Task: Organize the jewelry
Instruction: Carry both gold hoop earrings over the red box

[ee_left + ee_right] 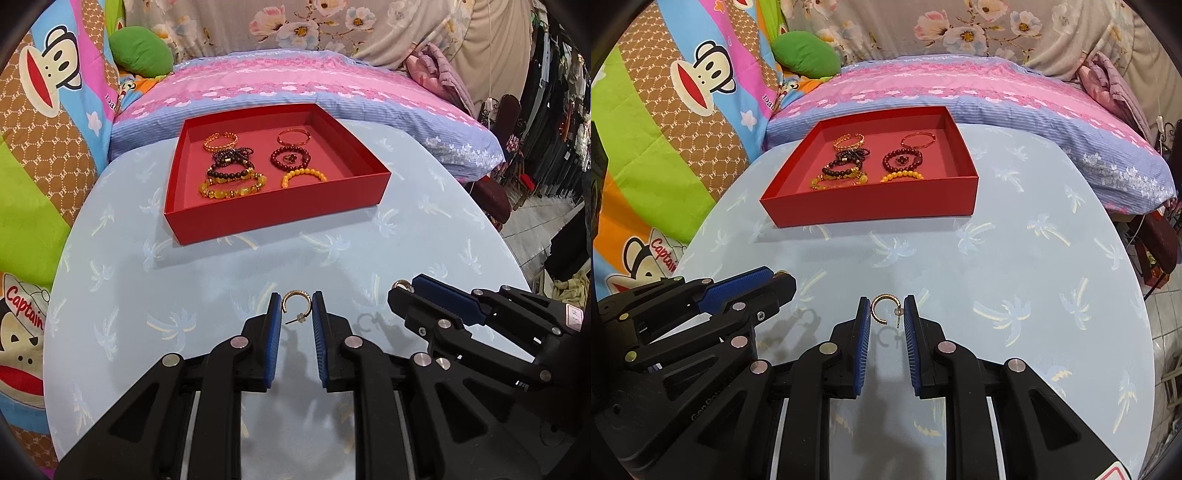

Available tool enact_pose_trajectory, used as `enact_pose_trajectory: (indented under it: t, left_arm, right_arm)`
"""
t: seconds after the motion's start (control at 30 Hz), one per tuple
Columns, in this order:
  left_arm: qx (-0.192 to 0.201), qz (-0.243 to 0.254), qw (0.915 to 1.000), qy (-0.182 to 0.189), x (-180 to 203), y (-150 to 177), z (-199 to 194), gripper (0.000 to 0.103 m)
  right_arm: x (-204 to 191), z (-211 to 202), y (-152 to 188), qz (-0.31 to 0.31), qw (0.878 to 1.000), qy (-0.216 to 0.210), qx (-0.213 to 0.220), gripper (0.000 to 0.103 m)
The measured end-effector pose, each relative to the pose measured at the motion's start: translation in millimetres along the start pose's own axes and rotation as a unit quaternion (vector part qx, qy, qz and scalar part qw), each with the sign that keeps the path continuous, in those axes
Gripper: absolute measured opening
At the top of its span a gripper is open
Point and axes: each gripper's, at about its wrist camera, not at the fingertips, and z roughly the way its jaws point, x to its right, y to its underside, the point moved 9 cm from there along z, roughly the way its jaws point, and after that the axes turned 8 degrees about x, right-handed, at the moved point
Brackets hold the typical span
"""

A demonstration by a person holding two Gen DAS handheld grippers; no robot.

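Note:
A red tray at the far side of the table holds several bracelets and a ring: gold, dark bead and amber pieces. My left gripper is shut on a gold hoop earring, pinched between its blue pads and held above the table. My right gripper is shut on a second gold hoop earring the same way. Each gripper shows in the other's view, the right gripper and the left gripper, side by side near the table's front.
The round table has a pale blue palm-print cloth. Behind it lie a pink and blue pillow, a cartoon monkey blanket at left and a green cushion. Clothes racks stand at far right.

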Motion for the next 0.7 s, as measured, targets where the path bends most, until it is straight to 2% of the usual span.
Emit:
enact_pose_trajectory:
  t: [0.17,0.43,0.7]
  left_arm:
    - [-0.003,-0.006,1.0000,-0.002,-6,-4,8,0.016]
    - [-0.022,-0.038,0.9988,-0.024,-44,-8,33,0.016]
    - [-0.006,-0.037,0.9989,-0.029,-53,-43,50,0.016]
  right_arm:
    - [0,11,-2,-0.012,1.000,0.008,-0.004,0.017]
    - [15,37,-1,-0.004,1.000,0.018,-0.025,0.017]
    - [20,56,-48,-0.005,1.000,0.015,-0.003,0.017]
